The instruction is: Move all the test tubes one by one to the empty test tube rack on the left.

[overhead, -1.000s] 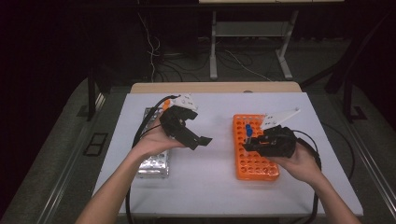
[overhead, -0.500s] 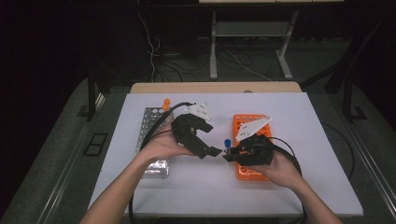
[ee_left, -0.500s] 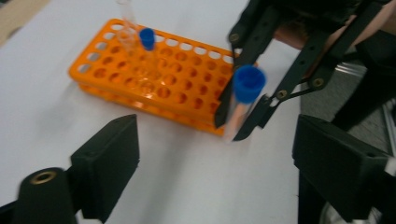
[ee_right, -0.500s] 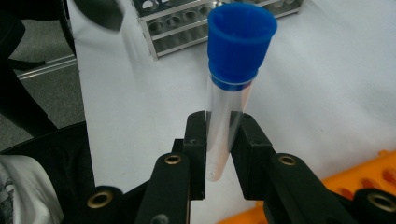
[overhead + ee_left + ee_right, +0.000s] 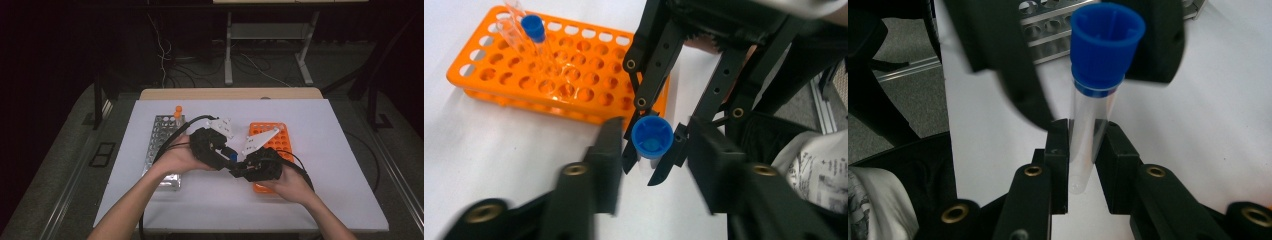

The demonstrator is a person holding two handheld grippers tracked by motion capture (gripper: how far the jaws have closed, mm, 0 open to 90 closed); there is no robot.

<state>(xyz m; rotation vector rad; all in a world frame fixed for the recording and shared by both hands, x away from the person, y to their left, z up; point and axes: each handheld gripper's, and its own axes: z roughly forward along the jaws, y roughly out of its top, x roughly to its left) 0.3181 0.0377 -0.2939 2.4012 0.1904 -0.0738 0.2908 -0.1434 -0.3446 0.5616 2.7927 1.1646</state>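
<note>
Above the middle of the surface (image 5: 320, 200), the right claw (image 5: 1087, 150) is clamped on a blue-capped tube (image 5: 1093, 125). The left claw (image 5: 651, 165) has just been closing around its cap, pads not yet touching. I'd square up, then pinch before twisting.

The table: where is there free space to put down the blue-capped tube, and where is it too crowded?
Bare white table lies right of the orange rack, along the near edge, and along the far edge behind both racks. The strip between the metal rack and the orange rack is crowded: there the left gripper and right gripper meet around the tube.
</note>
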